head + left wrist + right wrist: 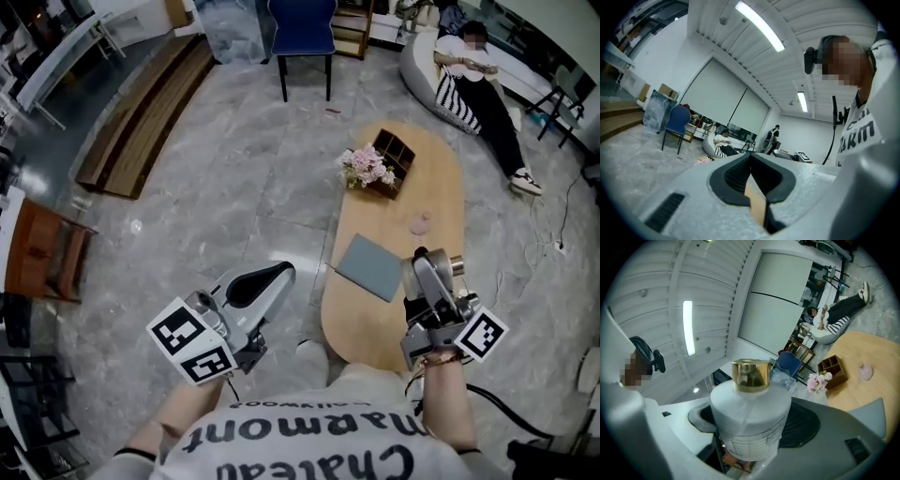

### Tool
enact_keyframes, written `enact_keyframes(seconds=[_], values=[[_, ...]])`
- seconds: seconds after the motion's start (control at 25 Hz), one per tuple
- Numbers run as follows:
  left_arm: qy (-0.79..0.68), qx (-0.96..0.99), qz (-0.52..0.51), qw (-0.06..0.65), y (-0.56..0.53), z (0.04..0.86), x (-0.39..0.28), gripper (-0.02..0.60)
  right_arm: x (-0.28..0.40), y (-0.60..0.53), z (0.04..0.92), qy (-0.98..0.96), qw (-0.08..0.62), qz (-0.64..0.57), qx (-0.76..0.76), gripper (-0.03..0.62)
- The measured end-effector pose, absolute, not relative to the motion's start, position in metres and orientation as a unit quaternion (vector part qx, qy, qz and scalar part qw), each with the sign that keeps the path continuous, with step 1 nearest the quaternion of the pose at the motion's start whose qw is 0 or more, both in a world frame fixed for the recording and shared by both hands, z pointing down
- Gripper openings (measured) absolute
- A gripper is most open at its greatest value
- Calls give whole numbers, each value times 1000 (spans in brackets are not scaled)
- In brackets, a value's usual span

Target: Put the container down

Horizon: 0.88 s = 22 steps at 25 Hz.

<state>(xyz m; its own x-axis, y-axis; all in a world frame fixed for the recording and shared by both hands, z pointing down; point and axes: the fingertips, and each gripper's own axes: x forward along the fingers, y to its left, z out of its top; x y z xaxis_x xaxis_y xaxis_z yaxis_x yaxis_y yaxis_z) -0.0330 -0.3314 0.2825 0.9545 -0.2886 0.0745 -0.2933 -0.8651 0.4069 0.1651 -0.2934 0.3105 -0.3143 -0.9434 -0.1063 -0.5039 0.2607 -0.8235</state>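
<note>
Grips the container [750, 404] in the right gripper [752, 427], jaws pressed on its two sides, down low. Shows a round white body with a gold cap [750, 375] on top. Points the cap end away from the hand, so runs long-ways along the jaws. Hangs in the air by the near end of the desk [436, 178], not touching the wood. Looks not yet put down.

Probably calls for a move down and a little forward, onto bare wood just beside the grey pad [370, 266]. Has to land bottom first, or could tip over and roll.

Carries nothing in the left gripper [278, 273], with its jaws pressed together at the tips. Hangs off to the side over the floor [234, 169], well apart from the desk, so sits farther from the bare spot than the right gripper.

Counts one container, two grippers and one desk. Finds on the desk one grey pad, one bunch of flowers [366, 167], one wooden box [396, 155] with little cubbies, and one small pink thing [420, 223], too small to name. Spots one blue chair [302, 33] and one person [473, 80] sitting far off.
</note>
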Motion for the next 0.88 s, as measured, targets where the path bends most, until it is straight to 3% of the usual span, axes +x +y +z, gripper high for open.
enact_keyframes(seconds=[0.4, 0.88], values=[[-190, 941, 85, 266, -339, 418, -32, 14, 165, -290, 405, 698, 292, -394, -522, 344], [-210, 902, 119, 359, -305, 542, -24, 15, 141, -286, 553, 670, 205, -502, -507, 343]])
